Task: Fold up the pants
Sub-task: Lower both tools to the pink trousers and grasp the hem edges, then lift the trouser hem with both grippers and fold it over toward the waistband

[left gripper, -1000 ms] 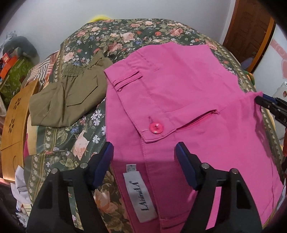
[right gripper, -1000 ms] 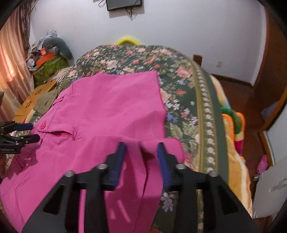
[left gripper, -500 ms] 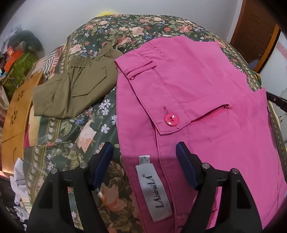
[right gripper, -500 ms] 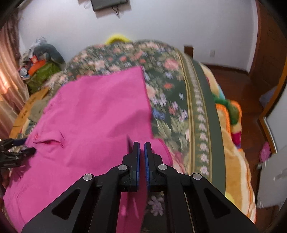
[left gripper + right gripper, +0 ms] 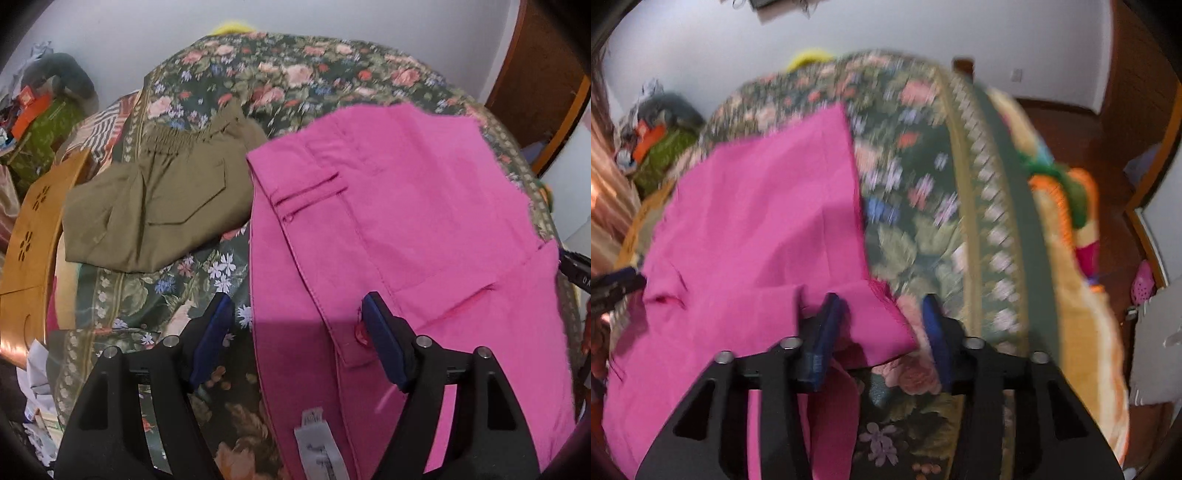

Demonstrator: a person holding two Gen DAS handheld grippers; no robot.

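Pink pants lie spread on the floral bedspread, waistband toward me, with a pink button and a white label. My left gripper is open over the waistband edge, its jaws wide apart, holding nothing. In the right wrist view the pink pants lie folded over. My right gripper is open, with the folded corner of the pants lying between its fingers. The view is motion-blurred.
Folded olive-green pants lie to the left of the pink pants. A wooden board stands at the bed's left edge. Clutter sits at the far left. An orange blanket hangs off the bed's right side.
My right gripper was shut on the pink fabric half a second ago and has opened, letting the folded corner drop. My left gripper stayed open and moved back toward the waistband.
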